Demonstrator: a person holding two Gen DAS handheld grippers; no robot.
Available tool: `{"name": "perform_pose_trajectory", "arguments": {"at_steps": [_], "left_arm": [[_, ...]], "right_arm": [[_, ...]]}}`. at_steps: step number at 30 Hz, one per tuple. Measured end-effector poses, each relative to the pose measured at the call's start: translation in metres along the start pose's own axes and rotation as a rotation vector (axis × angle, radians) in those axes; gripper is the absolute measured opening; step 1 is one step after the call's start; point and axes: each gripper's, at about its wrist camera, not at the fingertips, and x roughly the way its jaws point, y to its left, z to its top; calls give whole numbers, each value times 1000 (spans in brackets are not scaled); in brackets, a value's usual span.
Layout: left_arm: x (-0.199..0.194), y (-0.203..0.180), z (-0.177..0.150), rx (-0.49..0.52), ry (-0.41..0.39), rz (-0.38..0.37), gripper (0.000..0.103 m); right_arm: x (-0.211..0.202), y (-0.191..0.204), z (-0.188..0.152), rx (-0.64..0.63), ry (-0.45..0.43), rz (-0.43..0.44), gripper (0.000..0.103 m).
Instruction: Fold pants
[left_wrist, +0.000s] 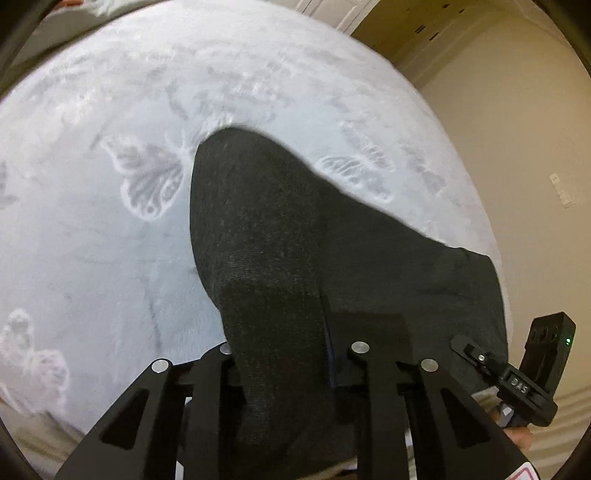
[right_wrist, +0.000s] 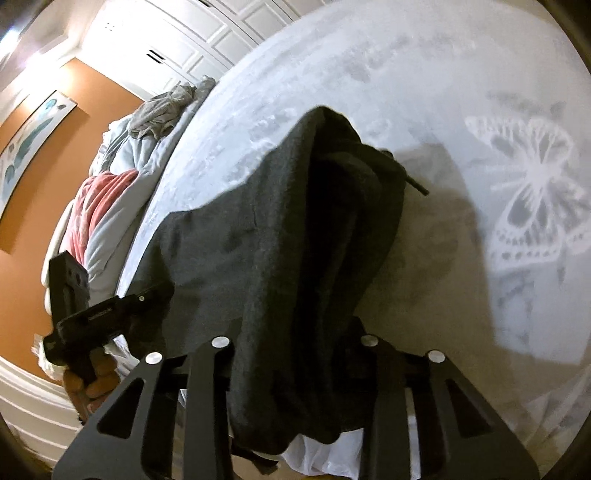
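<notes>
Dark grey pants (left_wrist: 295, 221) lie partly on a white butterfly-pattern blanket (left_wrist: 92, 240) and rise toward the camera. In the left wrist view their cloth covers the fingertips of my left gripper (left_wrist: 288, 354), which is shut on it. Another edge of the pants runs to my right gripper (left_wrist: 476, 354) at the lower right. In the right wrist view the pants (right_wrist: 280, 229) hang bunched, with a drawstring tip (right_wrist: 417, 186) sticking out. My right gripper (right_wrist: 295, 343) is shut on this bunch. At the left, a hand holds my left gripper (right_wrist: 155, 293) at the cloth's edge.
Crumpled bedding is piled at the bed's far end: a pink-red blanket (right_wrist: 99, 199) and a grey garment (right_wrist: 162, 107). Behind it are an orange wall and white panelled doors (right_wrist: 192, 48). A beige wall (left_wrist: 517, 129) stands close beyond the bed's edge.
</notes>
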Motion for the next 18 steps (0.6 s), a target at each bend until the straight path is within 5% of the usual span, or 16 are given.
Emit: {"name": "perform_pose_trajectory", "arguments": {"at_steps": [9,18], "left_arm": [[-129,-52,-58,196,-98,-61,20],[-263,-114,-60,347,-469,-180,20]], "right_arm": [[-107,65,-41,-179,-61,84,28],[-236,138,-49,-373,-403,192,28]]}}
